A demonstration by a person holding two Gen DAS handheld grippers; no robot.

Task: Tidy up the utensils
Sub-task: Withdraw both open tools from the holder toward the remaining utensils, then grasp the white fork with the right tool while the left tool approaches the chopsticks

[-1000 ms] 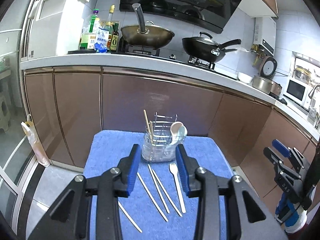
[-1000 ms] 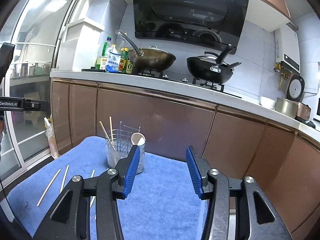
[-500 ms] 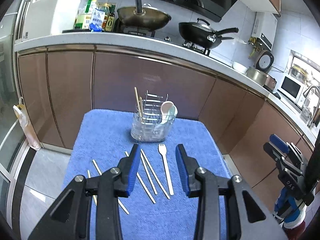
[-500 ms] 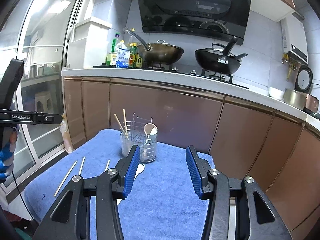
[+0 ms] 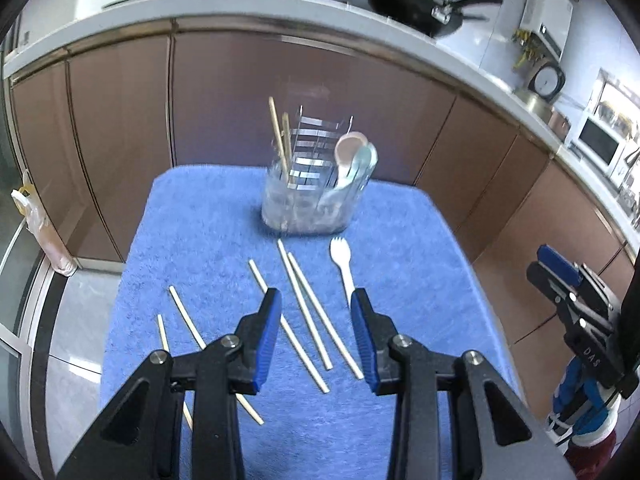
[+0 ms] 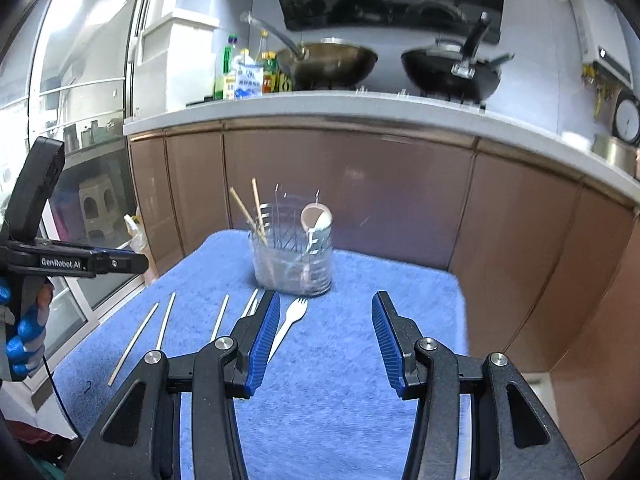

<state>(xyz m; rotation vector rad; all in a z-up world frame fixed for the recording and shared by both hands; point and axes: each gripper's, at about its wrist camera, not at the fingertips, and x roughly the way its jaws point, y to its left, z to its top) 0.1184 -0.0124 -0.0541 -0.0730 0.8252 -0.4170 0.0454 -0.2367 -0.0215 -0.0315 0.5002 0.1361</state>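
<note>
My left tool (image 5: 316,316) hangs over the blue terry-cloth towel (image 5: 400,248) that covers the small counter, its ribbed blue pads spread with nothing between them. Below and ahead of it lie the loose chopsticks (image 5: 306,306), thin pale sticks scattered at slightly different slants on the nap; two of them run through the gap between the pads. The white plastic fork (image 5: 345,266) lies just beside them, tines toward the holder, its handle end passing close by the pad on the right of that view. My right tool (image 6: 323,312) is likewise spread and holds nothing; the fork (image 6: 290,320) lies just by the pad on the left of its view. The clear, rounded utensil holder (image 5: 310,200) with a wire rack stands upright at the towel's far edge, holding two tan chopsticks and some pale spoons.
</note>
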